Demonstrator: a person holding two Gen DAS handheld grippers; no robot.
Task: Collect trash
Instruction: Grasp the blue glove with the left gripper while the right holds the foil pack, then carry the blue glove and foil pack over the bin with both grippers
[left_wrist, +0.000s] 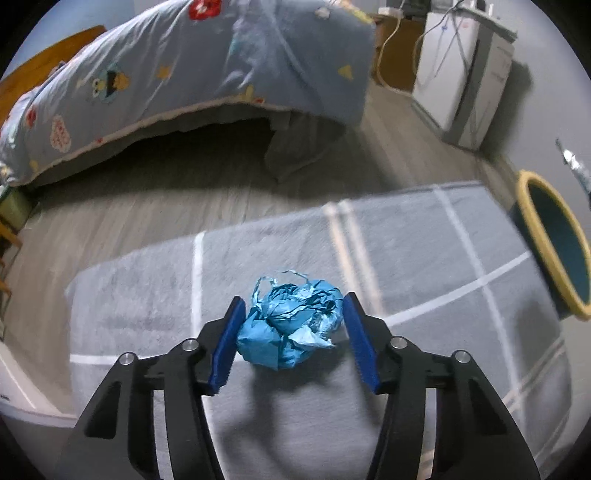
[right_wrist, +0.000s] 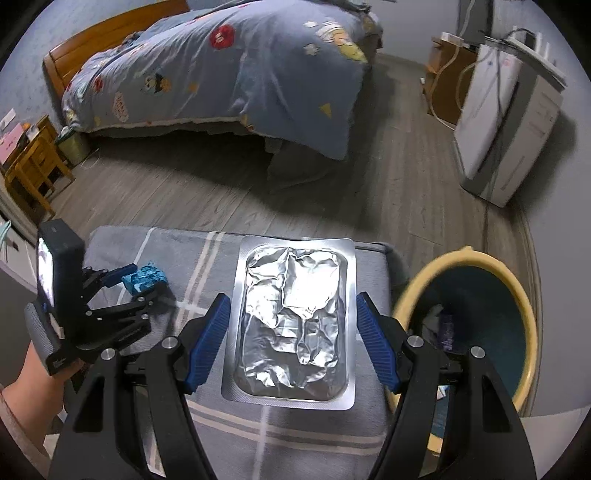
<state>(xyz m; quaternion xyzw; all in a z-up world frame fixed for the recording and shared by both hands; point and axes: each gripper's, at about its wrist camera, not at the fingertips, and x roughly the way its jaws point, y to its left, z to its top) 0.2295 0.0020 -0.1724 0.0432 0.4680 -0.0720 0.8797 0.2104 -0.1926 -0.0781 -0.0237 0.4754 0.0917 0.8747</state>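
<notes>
A crumpled ball of blue paper (left_wrist: 288, 328) sits between the blue pads of my left gripper (left_wrist: 293, 299), which press it from both sides just over the grey striped cloth (left_wrist: 147, 306). In the right wrist view the same ball (right_wrist: 146, 278) shows in that gripper (right_wrist: 147, 280) at the left. My right gripper (right_wrist: 293, 297) is shut on a flat silver foil pouch (right_wrist: 295, 317), holding it by its long edges above the cloth. A corner of the pouch (left_wrist: 570, 162) shows at the right edge of the left wrist view, above the bin.
A yellow-rimmed dark bin (right_wrist: 461, 332) with some scraps inside stands right of the cloth-covered surface (right_wrist: 207, 258). Beyond it are a bed with a blue duvet (right_wrist: 240, 74), a white appliance (right_wrist: 506, 122) with cables, and a wooden stand (right_wrist: 33, 158) at left. A hand (right_wrist: 22, 391) holds the left gripper.
</notes>
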